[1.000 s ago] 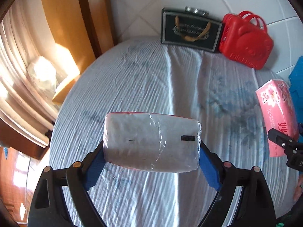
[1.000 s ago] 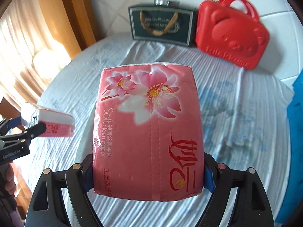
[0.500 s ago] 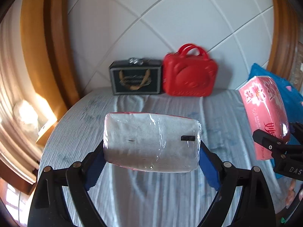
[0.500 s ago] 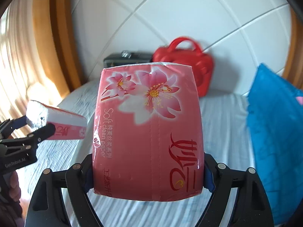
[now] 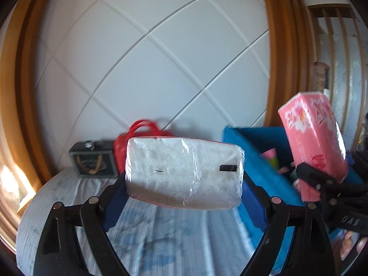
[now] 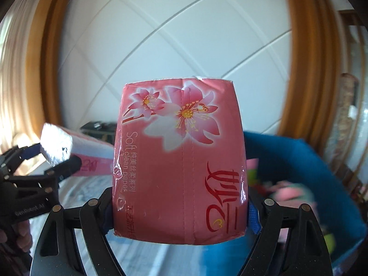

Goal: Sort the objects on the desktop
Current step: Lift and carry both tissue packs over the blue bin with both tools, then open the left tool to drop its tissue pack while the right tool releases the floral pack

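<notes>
My left gripper (image 5: pixel 184 193) is shut on a tissue pack (image 5: pixel 184 172) whose white end faces the camera; it is held in the air above the table. My right gripper (image 6: pixel 180 209) is shut on a pink flower-print tissue pack (image 6: pixel 180 161), held up high. In the left wrist view the pink pack (image 5: pixel 315 145) hangs over a blue bin (image 5: pixel 255 151) at the right. In the right wrist view the left gripper's pack (image 6: pixel 69 147) is at the left, and the blue bin (image 6: pixel 299 161) is at the right with colourful items inside.
A round table with a blue-and-white striped cloth (image 5: pixel 161 241) lies below. A dark gift box (image 5: pixel 92 163) and a red bear-shaped case (image 5: pixel 142 133) stand at its far edge against a white tiled wall. Wooden frames flank the wall.
Both grippers have risen and swung right with their packs. The table has dropped lower in view and the blue bin has come into view at the right.
</notes>
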The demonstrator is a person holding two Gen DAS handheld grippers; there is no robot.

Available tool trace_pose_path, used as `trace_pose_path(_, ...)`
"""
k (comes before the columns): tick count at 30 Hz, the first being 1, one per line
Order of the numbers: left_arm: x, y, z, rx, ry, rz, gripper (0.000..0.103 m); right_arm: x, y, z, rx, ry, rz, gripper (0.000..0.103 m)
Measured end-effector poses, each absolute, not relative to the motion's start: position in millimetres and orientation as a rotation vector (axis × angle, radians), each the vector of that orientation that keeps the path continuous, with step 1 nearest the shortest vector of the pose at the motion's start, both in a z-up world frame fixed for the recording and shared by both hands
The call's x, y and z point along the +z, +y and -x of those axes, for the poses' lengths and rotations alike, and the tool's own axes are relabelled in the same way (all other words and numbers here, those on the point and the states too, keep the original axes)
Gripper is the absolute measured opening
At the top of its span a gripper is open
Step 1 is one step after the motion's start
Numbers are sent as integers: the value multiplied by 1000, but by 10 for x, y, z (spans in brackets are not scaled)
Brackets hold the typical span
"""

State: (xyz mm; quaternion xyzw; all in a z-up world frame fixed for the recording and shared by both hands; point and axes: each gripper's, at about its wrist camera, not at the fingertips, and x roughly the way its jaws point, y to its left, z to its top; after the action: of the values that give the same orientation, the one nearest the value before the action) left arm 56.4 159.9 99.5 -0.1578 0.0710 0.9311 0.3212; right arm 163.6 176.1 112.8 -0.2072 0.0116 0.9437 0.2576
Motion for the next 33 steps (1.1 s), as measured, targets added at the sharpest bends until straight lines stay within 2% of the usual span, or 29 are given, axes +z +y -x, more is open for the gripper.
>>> trace_pose_path(8,1370,3079,-1603,2259,204,287,89,1249,2874,-2640,2338,61,550,85)
trace_pose_path(16,1134,3989,-2208,2105,300,334,89,1080,3577,-3250,2189,136,593,85)
trace_pose_path(24,811,4344,-2122,2053,356,416,90,846,3738,-3224,2118,92,664,86)
trace_pose_path(29,789,4332,-2085,2080,350,380,97,694,3926,-3183,2110,114,708,88)
trace_pose_path(31,799,4290,-2104,2086,338,367,102,614,3983,-3192,2120,125,725,92)
trace_pose_path(33,802,4240,-2095,2085,330,367,102,570,3971,-3187,2110,116,725,103)
